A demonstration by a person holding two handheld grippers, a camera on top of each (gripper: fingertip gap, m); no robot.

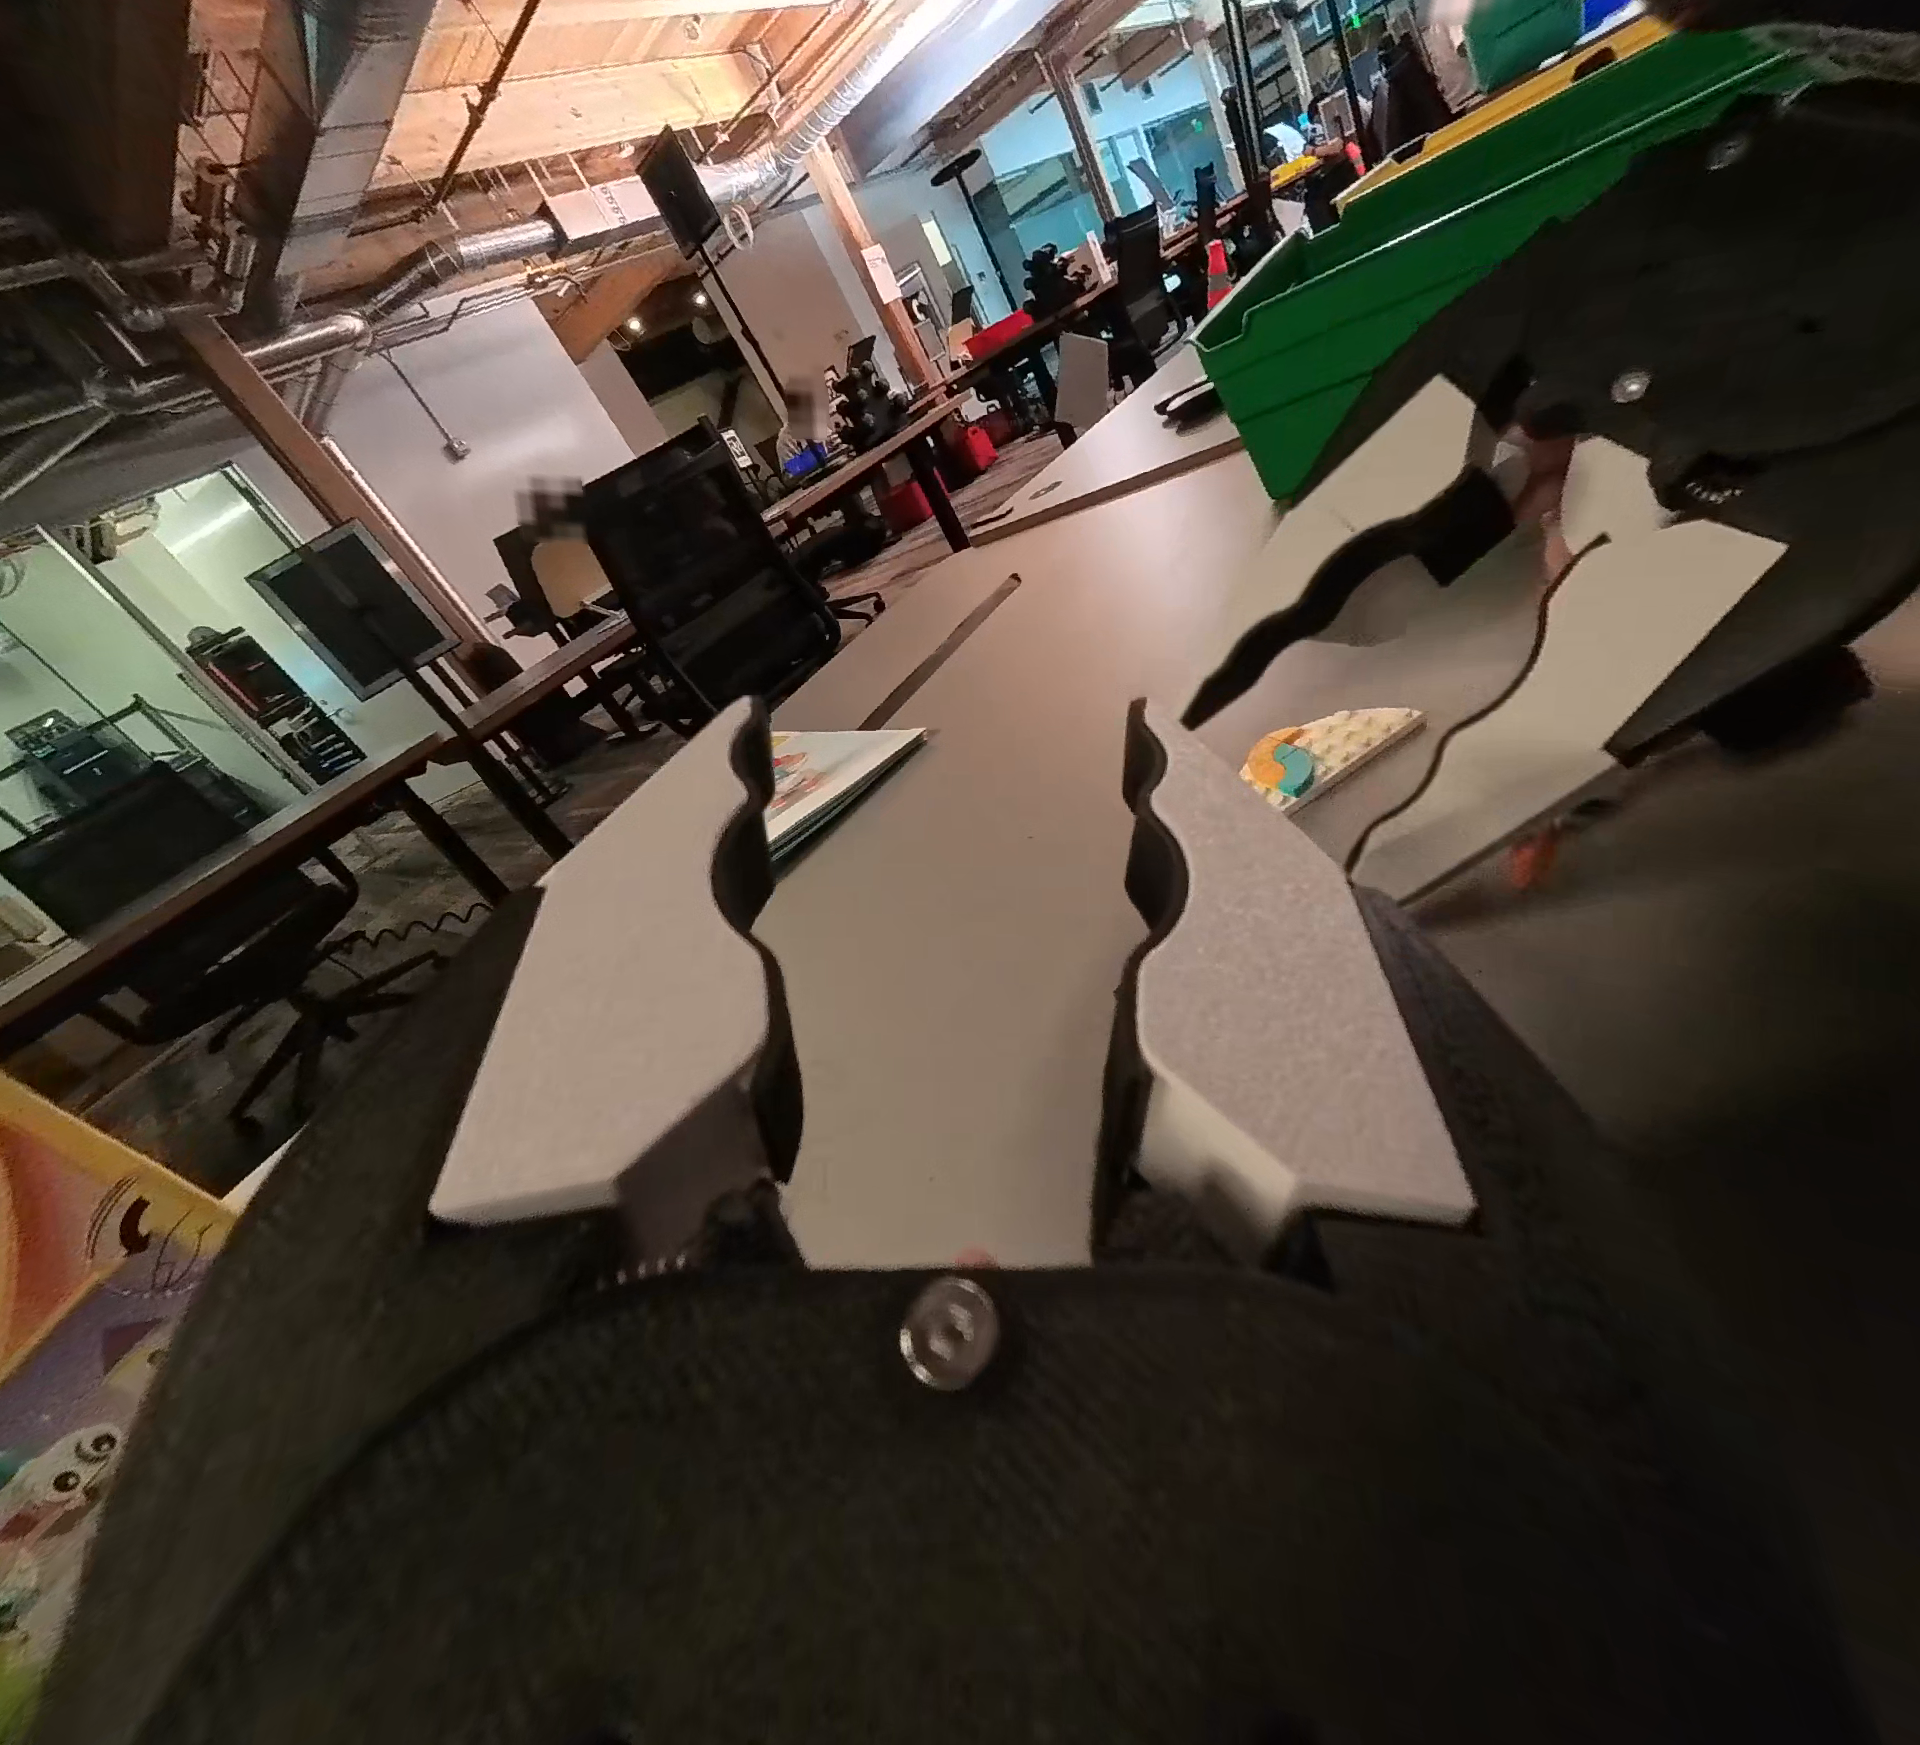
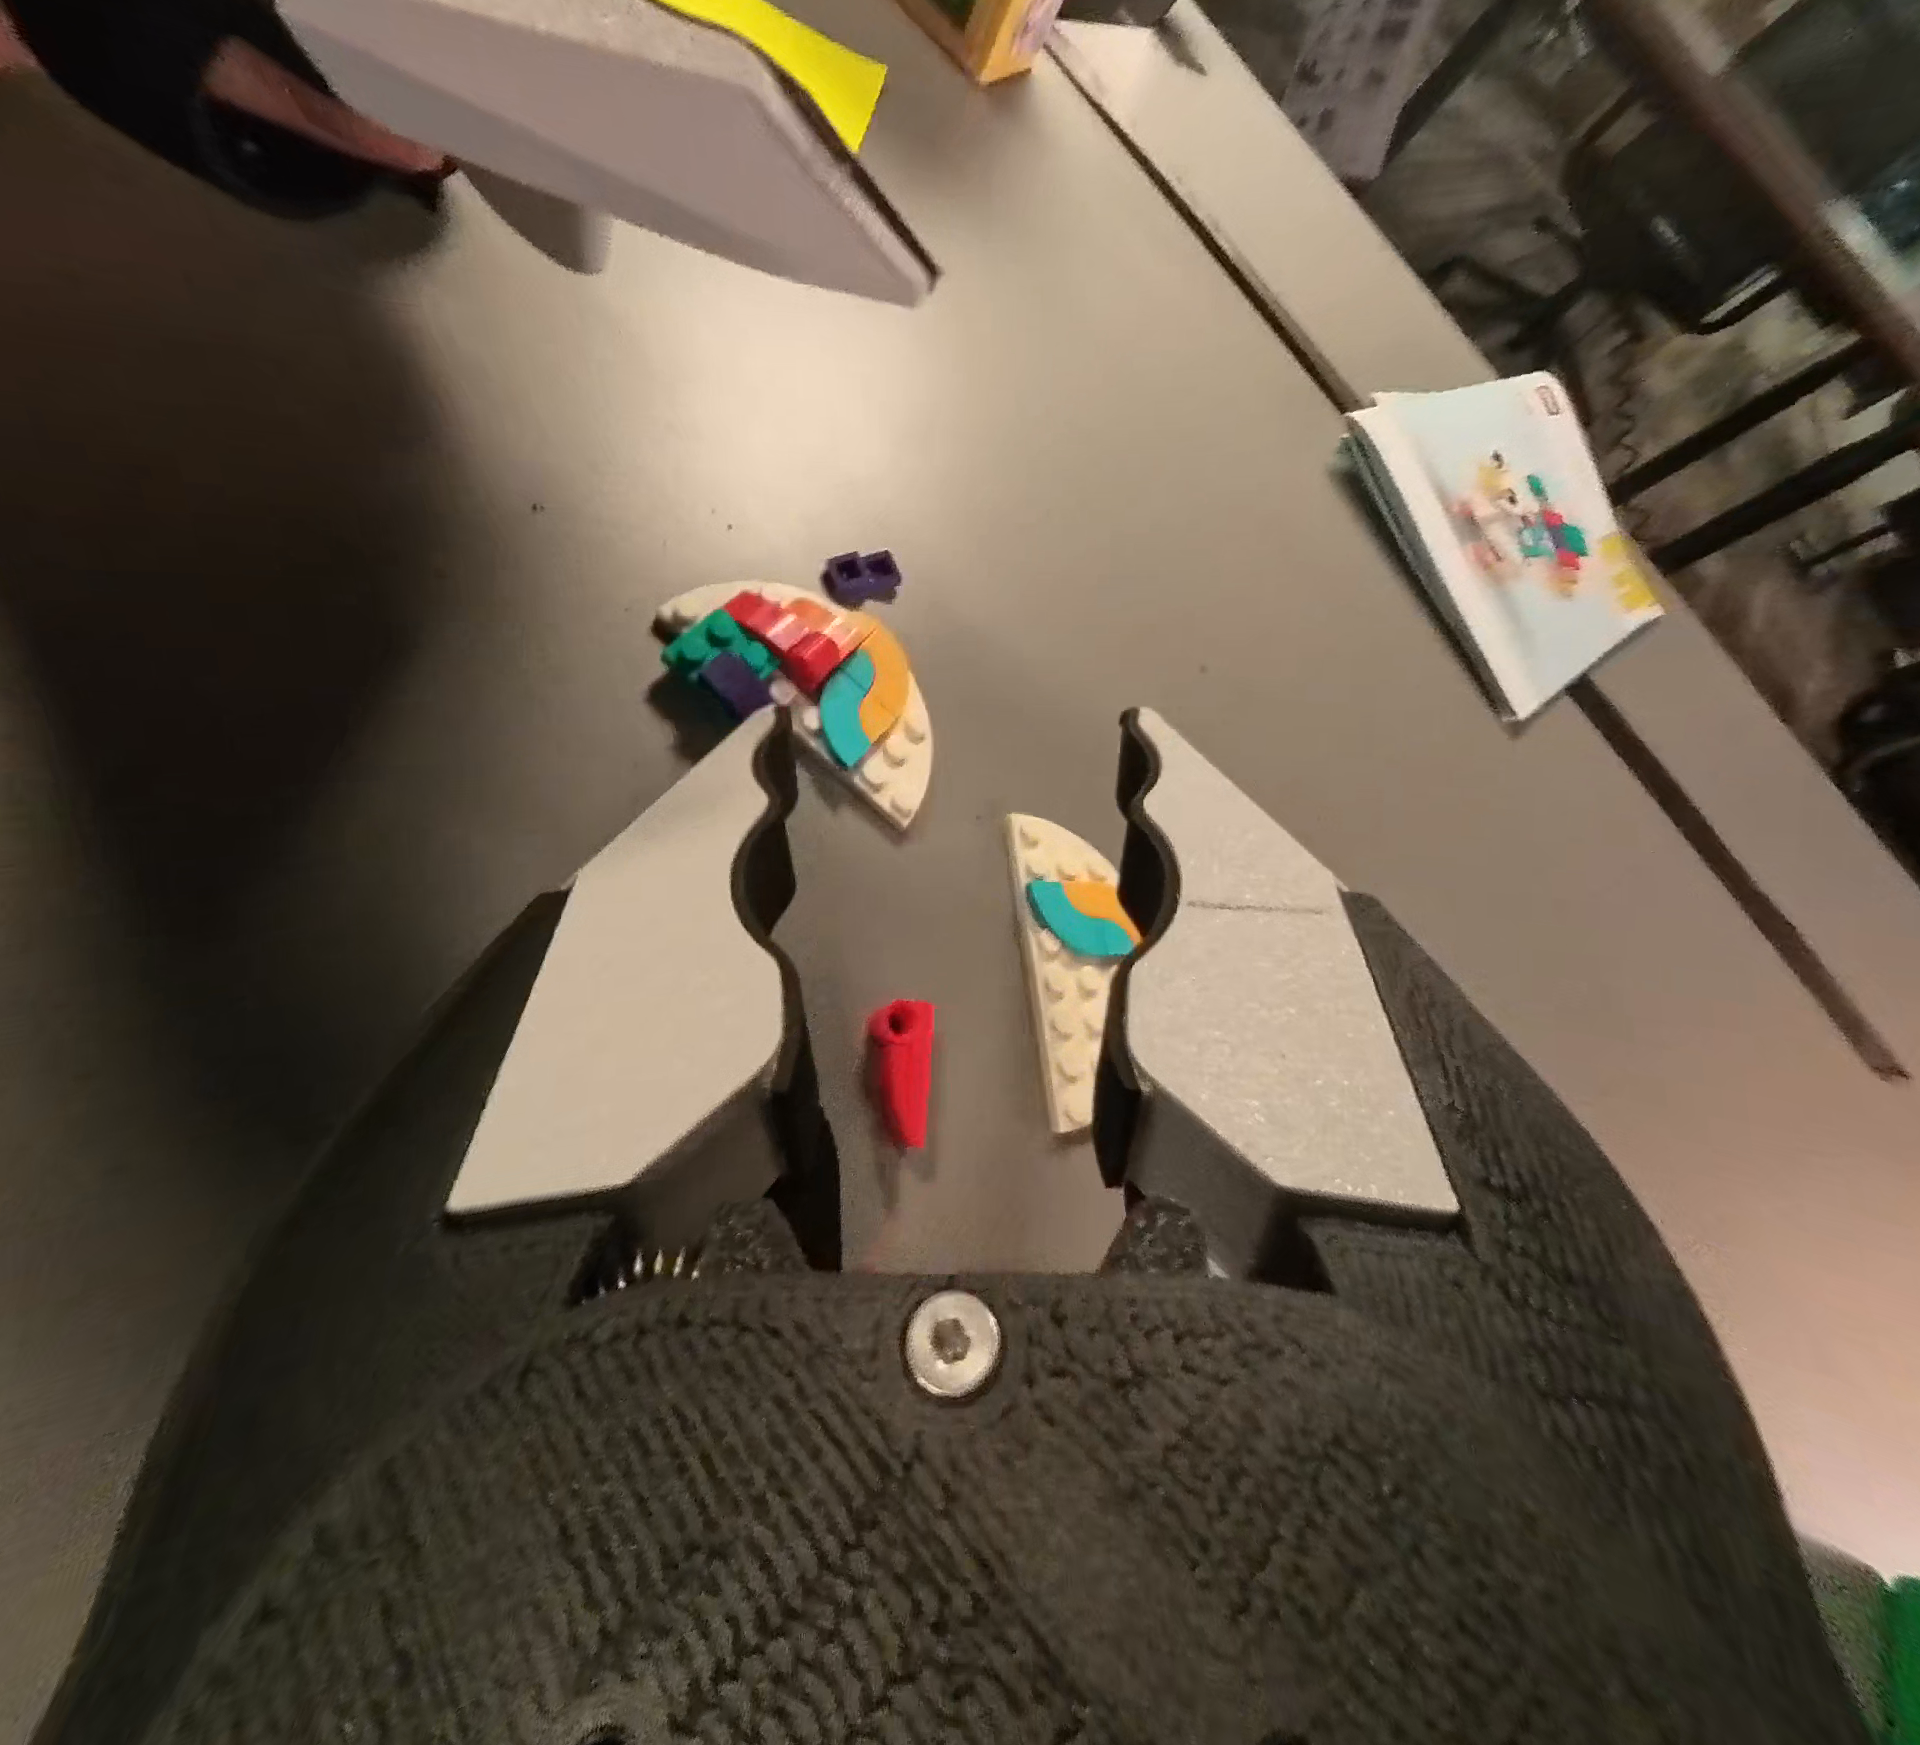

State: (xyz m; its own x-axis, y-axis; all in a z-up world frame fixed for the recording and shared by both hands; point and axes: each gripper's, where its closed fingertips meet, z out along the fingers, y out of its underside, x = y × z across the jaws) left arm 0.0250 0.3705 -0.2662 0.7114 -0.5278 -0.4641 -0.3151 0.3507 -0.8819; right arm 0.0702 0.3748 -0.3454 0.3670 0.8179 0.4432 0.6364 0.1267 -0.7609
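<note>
On the table [image 2: 1091,469], two white plates [image 2: 1049,999], one red piece [image 2: 902,1070]; both grippers' [image 2: 951,739] jaws wide apart, empty.

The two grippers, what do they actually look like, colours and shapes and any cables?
Both look alike. The left gripper and right gripper each have two flat light grey fingers with wavy black inner pads, set in a black, coarsely textured body with a silver screw at the centre. In the left wrist view a thin black cable runs along the right gripper.
</note>
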